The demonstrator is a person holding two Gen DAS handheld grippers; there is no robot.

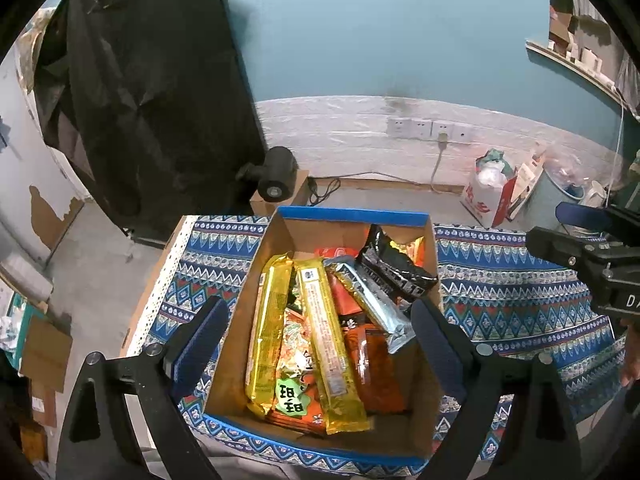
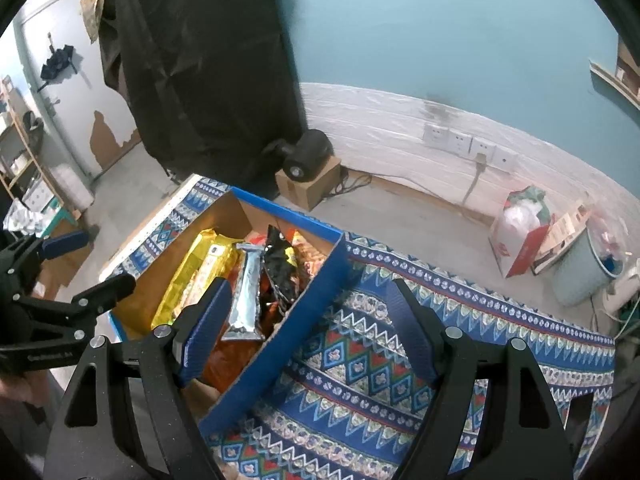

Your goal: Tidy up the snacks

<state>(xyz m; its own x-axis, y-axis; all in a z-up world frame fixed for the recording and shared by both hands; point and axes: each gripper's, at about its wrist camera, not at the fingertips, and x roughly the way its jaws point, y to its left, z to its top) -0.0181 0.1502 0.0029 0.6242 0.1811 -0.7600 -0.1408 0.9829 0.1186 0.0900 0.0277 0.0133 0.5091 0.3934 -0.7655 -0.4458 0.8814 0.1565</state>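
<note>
Snacks fill the cardboard box point(image 1: 280, 240): two long gold packets point(image 1: 269, 332), a silver bar point(image 1: 374, 306), a black bag point(image 1: 394, 268) and orange packs point(image 1: 376, 372) beneath, all lying loosely across one another. The box sits on a patterned blue cloth point(image 1: 508, 300) spread over the table.

Both tongs stand spread wide with nothing between their pads. The left gripper point(image 1: 320, 344) hangs above the box, its fingers straddling the packets without touching them. The right gripper point(image 2: 308, 328) hangs over the box's right wall point(image 2: 296, 320), one finger above the snacks and the other over bare cloth.

Risk from here, as I judge it, lies mostly in the loose heap: the black bag leans high against the far corner (it looks ready to slide), and a careless reach could tip it over the rim. A finger catching the box wall could drag the box and rumple the cloth.

Beyond the table are a grey floor, a teal wall with white lower panelling and sockets point(image 1: 428, 130), a black draped cover point(image 1: 152, 92), and bags point(image 1: 490, 188) by the wall.
</note>
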